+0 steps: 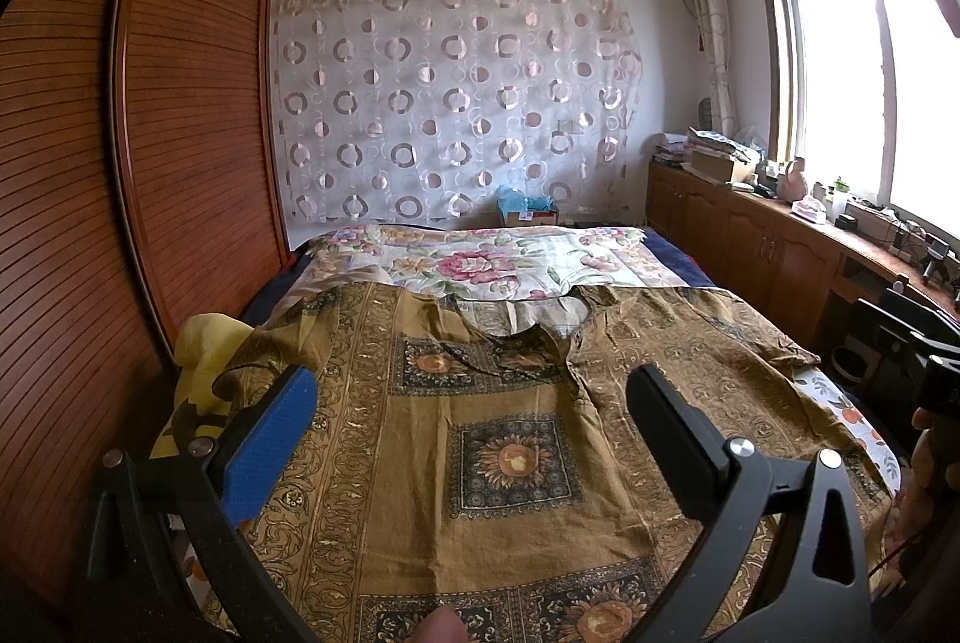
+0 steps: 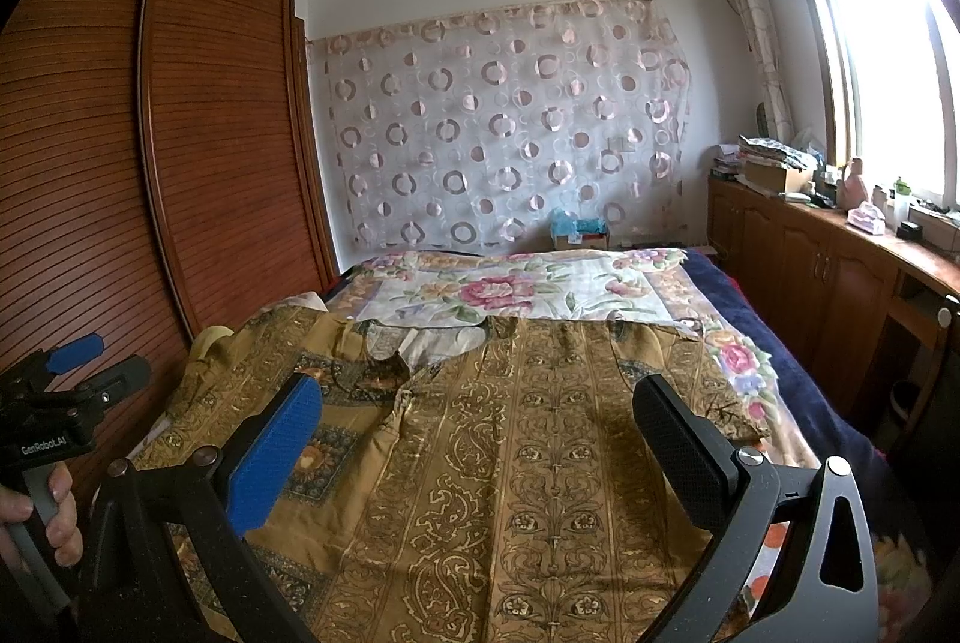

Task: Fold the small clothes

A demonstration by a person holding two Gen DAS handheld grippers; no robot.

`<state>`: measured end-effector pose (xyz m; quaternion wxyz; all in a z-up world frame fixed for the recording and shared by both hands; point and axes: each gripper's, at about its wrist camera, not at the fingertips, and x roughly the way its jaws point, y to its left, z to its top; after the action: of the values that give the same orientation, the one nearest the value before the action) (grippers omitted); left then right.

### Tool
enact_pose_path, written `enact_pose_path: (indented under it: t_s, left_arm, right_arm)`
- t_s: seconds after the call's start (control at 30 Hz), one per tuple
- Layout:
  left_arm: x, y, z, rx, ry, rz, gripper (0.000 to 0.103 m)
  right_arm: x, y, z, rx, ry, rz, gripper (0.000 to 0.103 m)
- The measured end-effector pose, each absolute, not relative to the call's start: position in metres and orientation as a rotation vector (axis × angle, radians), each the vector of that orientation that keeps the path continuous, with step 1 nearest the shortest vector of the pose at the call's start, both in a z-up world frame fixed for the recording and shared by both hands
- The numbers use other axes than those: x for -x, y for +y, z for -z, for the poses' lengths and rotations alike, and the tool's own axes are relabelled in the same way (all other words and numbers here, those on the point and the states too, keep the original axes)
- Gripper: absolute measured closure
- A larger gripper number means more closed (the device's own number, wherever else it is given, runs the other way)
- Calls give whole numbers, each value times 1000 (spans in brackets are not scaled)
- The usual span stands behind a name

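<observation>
An ochre patterned shirt (image 1: 480,439) with sunflower squares and scroll borders lies spread flat on the bed, neckline away from me, also filling the right wrist view as the shirt (image 2: 540,463). My left gripper (image 1: 471,397) hovers open above its left-centre, nothing between its blue and black fingers. My right gripper (image 2: 477,409) hangs open over the shirt's right half, also empty. In the right wrist view the left gripper (image 2: 90,361) shows at the far left, held by a hand (image 2: 42,517). The other hand (image 1: 930,457) appears at the right edge of the left wrist view.
A floral bedspread (image 1: 480,259) covers the far part of the bed. A yellow cloth (image 1: 204,361) lies at the shirt's left edge. A slatted wooden wardrobe (image 1: 120,163) runs close along the left; low wooden cabinets (image 1: 750,241) with clutter line the right under the window.
</observation>
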<state>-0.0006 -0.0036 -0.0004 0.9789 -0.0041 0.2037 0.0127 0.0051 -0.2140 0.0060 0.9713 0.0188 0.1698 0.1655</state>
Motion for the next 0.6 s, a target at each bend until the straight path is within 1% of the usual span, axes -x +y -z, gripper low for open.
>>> enact_pose_path:
  t_s: [0.6]
  left_arm:
    - [1,-4,1,8,409,-26,0]
  right_arm:
    - [-6,-214,-7,-40,345,-340,0]
